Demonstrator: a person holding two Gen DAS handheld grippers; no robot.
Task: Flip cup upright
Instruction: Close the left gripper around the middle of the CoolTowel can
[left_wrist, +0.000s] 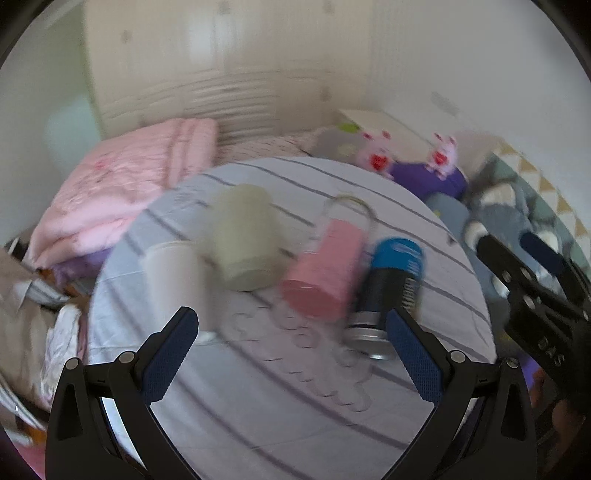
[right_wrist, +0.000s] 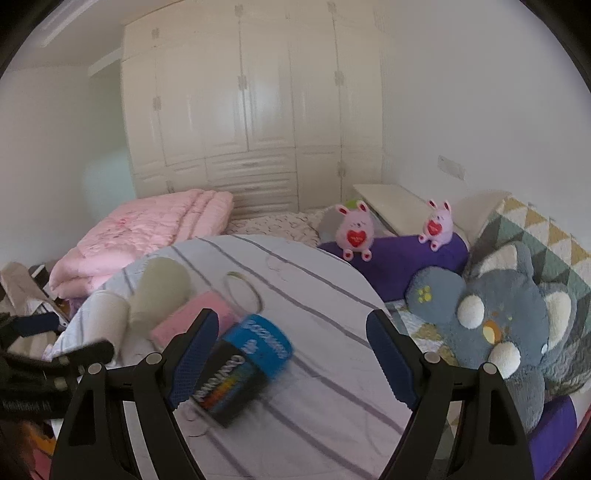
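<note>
meanwhile, on the striped worktop (left_wrist: 258, 424), four cups lie in a row: white (left_wrist: 173, 273), beige (left_wrist: 245, 238), pink (left_wrist: 325, 269), blue (left_wrist: 388, 288). both claws, left (left_wrist: 291, 354) and right (right_wrist: 288, 362), hang spread and empty; approach step, with a cup likely to be straddled next.

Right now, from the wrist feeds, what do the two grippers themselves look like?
Both look the same. The left gripper and right gripper each have black, angular linkage arms with round silver pivot pins. Their fingers carry dark blue pads with a fine dotted grip texture. The right gripper's body bears small white lettering, too blurred to read. No cables or sleeves show.
</note>
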